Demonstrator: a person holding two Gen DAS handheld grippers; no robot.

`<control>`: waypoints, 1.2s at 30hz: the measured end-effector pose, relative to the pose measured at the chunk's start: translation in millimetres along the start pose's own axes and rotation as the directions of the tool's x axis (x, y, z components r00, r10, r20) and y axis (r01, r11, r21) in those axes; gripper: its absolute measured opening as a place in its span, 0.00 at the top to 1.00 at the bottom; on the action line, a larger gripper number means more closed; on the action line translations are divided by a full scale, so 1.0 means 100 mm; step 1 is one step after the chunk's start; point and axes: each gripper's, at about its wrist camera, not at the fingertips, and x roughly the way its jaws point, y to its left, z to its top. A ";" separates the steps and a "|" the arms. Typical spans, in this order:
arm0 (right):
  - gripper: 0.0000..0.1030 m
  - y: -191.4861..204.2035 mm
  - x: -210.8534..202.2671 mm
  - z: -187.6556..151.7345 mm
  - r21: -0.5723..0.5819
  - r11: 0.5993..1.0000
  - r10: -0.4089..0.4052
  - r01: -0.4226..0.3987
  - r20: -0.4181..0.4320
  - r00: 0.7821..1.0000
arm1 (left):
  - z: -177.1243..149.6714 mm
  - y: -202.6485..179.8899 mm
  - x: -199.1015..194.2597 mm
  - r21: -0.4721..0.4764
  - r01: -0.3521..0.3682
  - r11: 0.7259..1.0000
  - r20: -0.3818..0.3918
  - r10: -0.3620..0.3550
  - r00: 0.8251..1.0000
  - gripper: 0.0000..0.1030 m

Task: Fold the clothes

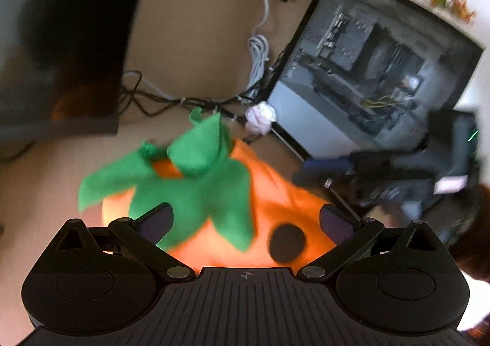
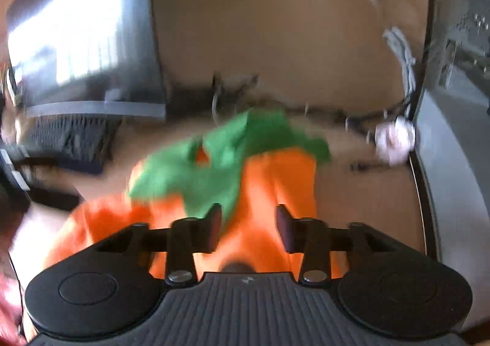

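Here both tools apart over orange garment (image 1: 275, 193); left view alone shows computer case (image 1: 376, 70).

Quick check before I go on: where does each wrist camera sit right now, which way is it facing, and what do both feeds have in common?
Left wrist: rides on the left gripper, looking forward and down over its wide-open fingers at the orange garment and its green leaf collar; an open computer case stands beyond, and the other gripper shows at right.
Right wrist: rides on the right gripper, fingers apart, looking down on the same garment, with a monitor at left.
Shared: garment, collar, wooden desk, crumpled white wad, cables.
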 end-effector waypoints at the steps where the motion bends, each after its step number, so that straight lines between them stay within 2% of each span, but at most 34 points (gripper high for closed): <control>1: 0.59 0.01 0.06 0.10 -0.008 1.000 0.008 -0.008 0.015 1.000 | 0.04 -0.01 0.08 0.008 -0.016 1.000 0.000 0.016 1.000 0.00; 3: 0.59 0.01 0.22 0.25 -0.035 0.999 0.004 -0.004 0.008 1.000 | 0.13 -0.04 0.24 0.025 -0.048 0.999 0.001 0.048 0.999 0.00; 4: 0.59 -0.02 0.32 0.32 -0.005 1.000 0.016 -0.016 -0.001 1.000 | 0.17 -0.05 0.32 0.033 -0.064 0.997 0.001 0.064 0.998 0.00; 6: 0.59 -0.05 0.51 0.40 0.094 0.991 0.099 -0.097 -0.020 0.995 | 0.25 -0.07 0.48 0.050 -0.096 0.994 0.003 0.096 0.995 0.00; 8: 0.59 -0.09 0.67 0.44 0.172 0.974 0.154 -0.147 -0.027 0.988 | 0.22 -0.06 0.47 0.041 -0.102 0.994 -0.005 0.103 0.995 0.00; 12: 0.59 -0.13 1.01 0.46 0.228 0.966 0.132 -0.119 -0.046 0.990 | 0.16 -0.03 0.43 0.022 -0.114 0.993 -0.021 0.115 0.993 0.00; 13: 0.69 -0.14 1.05 0.46 0.239 0.963 0.134 -0.120 -0.044 0.990 | 0.14 -0.02 0.42 0.018 -0.117 0.993 -0.025 0.118 0.993 0.00; 14: 0.85 -0.16 1.09 0.46 0.250 0.961 0.136 -0.121 -0.042 0.990 | 0.12 -0.02 0.41 0.013 -0.120 0.993 -0.029 0.121 0.992 0.00; 15: 0.92 -0.17 1.14 0.45 0.261 0.957 0.138 -0.123 -0.040 0.990 | 0.12 -0.01 0.41 0.003 -0.120 0.993 -0.029 0.120 0.992 0.00; 20: 0.98 -0.12 0.69 0.57 0.222 0.961 0.155 -0.168 0.076 0.985 | 0.09 0.04 0.29 -0.029 -0.096 0.995 -0.012 0.096 0.995 0.00; 24: 0.98 -0.18 0.11 0.42 0.206 0.967 0.128 -0.146 0.097 0.987 | 0.02 0.07 0.12 -0.035 -0.069 0.997 0.001 0.069 0.998 0.00; 29: 0.97 -0.33 -0.08 -0.06 0.219 0.976 0.001 0.005 -0.027 1.000 | 0.07 0.01 0.02 -0.009 -0.018 1.000 0.042 0.019 0.999 0.00; 32: 0.95 -0.30 -0.13 -0.31 0.180 0.982 -0.044 0.056 -0.069 0.997 | 0.22 -0.09 0.04 -0.002 -0.016 1.000 0.138 0.016 0.990 0.00; 33: 0.94 -0.26 -0.12 -0.40 0.171 0.984 -0.039 0.052 -0.082 0.996 | 0.28 -0.11 0.05 -0.006 -0.025 1.000 0.185 0.026 0.982 0.00; 35: 0.78 -0.19 -0.09 -0.59 0.159 0.986 -0.023 0.041 -0.109 0.994 | 0.41 -0.11 0.11 -0.043 -0.078 0.996 0.240 0.086 0.967 0.00; 36: 0.74 -0.16 -0.08 -0.68 0.153 0.988 -0.016 0.035 -0.123 0.992 | 0.47 -0.10 0.15 -0.062 -0.108 0.992 0.255 0.120 0.959 0.00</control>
